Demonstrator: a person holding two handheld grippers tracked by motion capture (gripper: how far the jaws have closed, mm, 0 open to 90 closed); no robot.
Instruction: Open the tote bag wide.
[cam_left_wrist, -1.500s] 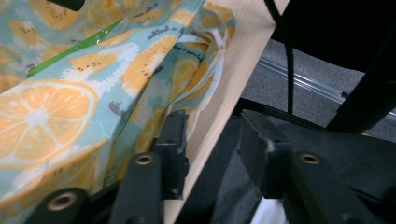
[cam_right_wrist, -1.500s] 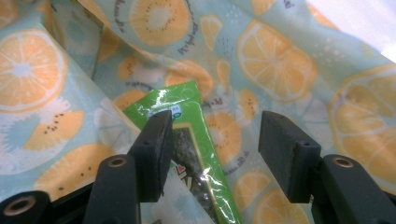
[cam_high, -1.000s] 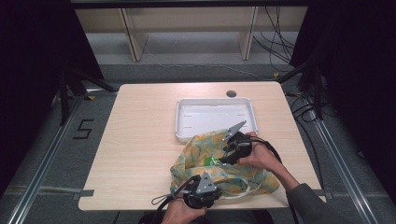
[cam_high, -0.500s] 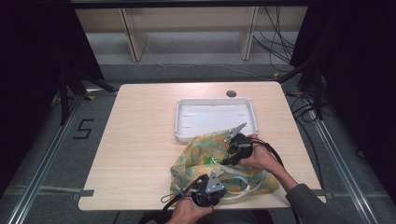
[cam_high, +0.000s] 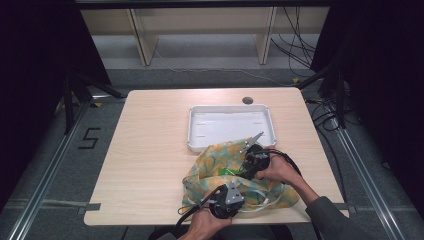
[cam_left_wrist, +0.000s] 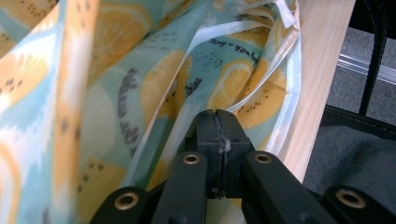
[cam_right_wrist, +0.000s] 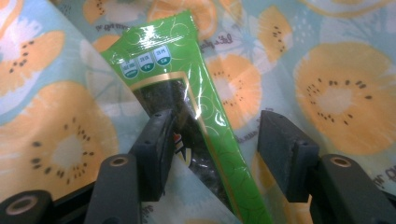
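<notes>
The left claw (cam_left_wrist: 217, 140) has slid along the tabletop's near edge and clamped shut on the fruit-print bag (cam_high: 220, 165); the right claw (cam_right_wrist: 215, 154), jaws just widening, straddles the green packet (cam_right_wrist: 187, 93) loosely, so it may slip.

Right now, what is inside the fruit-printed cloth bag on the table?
A glossy green plastic packet sticks out of the orange-and-teal fruit-printed cloth bag, between the right tongs, which stand open around it. Its lower end is covered by cloth, as is anything deeper inside.

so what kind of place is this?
Probably a lab recording station, not a home: a lone wooden table hemmed in by dark curtains, metal rails on the floor, loose cables behind, and a floor marking "5".
</notes>
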